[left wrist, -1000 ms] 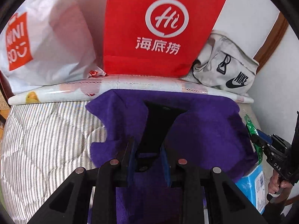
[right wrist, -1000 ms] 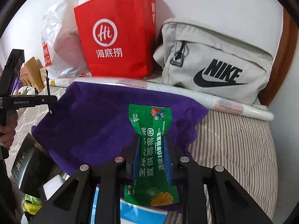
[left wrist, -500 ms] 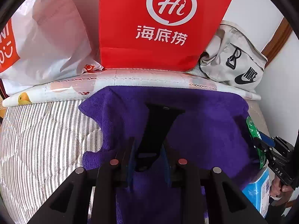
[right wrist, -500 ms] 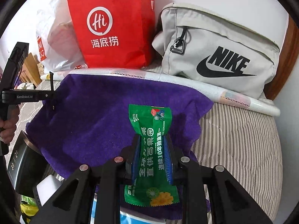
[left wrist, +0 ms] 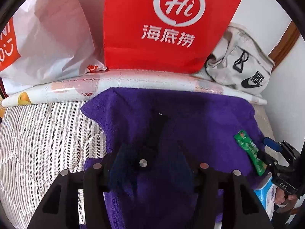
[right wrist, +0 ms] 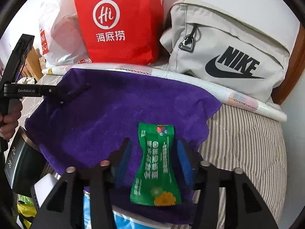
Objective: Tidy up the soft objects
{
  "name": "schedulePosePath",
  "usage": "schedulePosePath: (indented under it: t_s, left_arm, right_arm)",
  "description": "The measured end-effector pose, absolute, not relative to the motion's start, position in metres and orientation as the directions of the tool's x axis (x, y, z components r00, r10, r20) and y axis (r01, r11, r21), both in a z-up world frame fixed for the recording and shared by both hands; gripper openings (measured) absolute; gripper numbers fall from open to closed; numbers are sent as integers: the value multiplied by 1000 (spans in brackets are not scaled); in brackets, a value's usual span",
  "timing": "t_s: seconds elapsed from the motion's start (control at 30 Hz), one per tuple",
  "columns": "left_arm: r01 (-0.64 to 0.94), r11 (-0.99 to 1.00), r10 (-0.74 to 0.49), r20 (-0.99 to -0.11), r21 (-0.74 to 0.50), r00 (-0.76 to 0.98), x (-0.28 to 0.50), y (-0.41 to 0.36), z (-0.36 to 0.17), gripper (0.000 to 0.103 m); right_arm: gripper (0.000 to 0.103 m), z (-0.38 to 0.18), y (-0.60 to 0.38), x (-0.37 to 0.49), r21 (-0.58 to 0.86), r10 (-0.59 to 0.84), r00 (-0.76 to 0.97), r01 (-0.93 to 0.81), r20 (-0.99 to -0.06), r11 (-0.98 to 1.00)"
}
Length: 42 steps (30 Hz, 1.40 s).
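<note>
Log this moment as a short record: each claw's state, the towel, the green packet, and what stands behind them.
left claw: open, over the purple towel, nothing gripped
right claw: open, fingers either side of the green packet, not pinching it
purple towel: spread on the striped bedding
green packet: lies on the towel's near edge
behind: red paper bag, white plastic bag, grey Nike bag, all against the wall

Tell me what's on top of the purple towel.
A green packet lies on the towel, between the right gripper's open fingers. Under the towel's near edge a blue pack peeks out; the rest is covered.
</note>
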<state>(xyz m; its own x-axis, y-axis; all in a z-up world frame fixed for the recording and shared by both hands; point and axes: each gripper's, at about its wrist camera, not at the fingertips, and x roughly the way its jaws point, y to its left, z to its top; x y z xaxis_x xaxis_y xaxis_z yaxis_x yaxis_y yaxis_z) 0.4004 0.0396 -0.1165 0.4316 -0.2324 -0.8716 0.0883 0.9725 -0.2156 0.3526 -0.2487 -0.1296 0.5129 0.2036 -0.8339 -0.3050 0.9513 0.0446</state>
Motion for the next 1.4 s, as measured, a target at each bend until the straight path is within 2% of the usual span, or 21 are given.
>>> schedulePosePath:
  t_s: [0.5,0.7,0.93,1.23,1.33,1.4]
  left_arm:
    - [101,981,-191,-811,-163,553,322,50,-49,52]
    - [98,975,-219,-790,-199,573,272,55,-26,52]
    - [101,976,-216,-790,-194,573,213,56,-27,52]
    - [86,973,-227,-806,-215,547,156,61,-54,52]
    - [79,972,-227,-808,-220,543,144,64,-62,52]
    - [74,974,-220,-813,-215,539,137,67,-68,52]
  right_arm:
    - [56,-77,-255,291,104,241,581,-260,-777,960]
    - [56,-59,-252,243,151,299,587,-288,-752,946]
    - [56,-64,-223,190,128,338,558,-381,-758,916]
    - [56,-80,-195,140,185,413,492,-446,-766,875]
    - [56,-86,-187,136,172,407,489,-456,-772,873]
    - [52,-92,-180,137,124,366,503,-450,-783,884]
